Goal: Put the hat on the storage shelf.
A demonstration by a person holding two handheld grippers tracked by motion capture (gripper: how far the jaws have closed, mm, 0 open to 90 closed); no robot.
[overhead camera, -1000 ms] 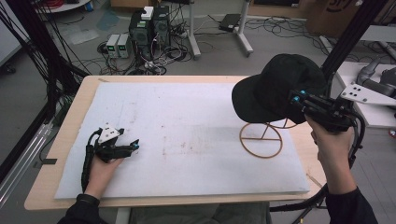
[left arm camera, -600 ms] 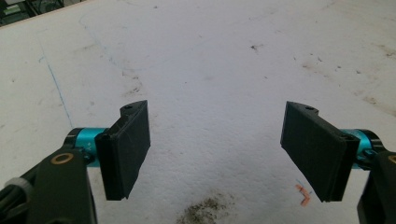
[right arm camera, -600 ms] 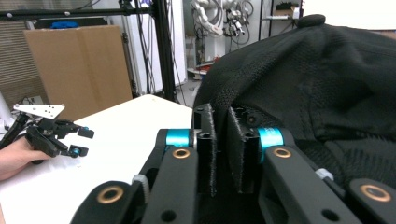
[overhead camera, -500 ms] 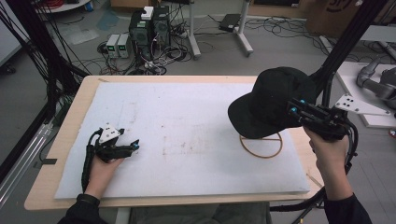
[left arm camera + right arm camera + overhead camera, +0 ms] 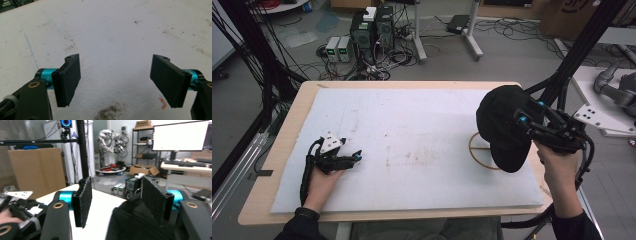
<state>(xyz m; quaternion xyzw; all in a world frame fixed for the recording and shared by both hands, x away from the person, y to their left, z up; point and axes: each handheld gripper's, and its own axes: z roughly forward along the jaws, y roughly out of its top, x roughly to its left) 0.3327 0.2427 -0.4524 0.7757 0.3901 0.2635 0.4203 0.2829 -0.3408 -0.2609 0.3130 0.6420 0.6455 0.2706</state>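
Judging progress, we have the black cap [image 5: 502, 125] at our right gripper [image 5: 532, 122], grip unclear, above the wooden stand [image 5: 479, 150], unplaced, while our left gripper [image 5: 349, 157] rests wide open, empty.

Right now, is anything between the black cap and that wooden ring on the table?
Nothing visible is. The black cap hangs at the right gripper directly over the wooden ring, hiding its right side. The left gripper rests far off to the left.
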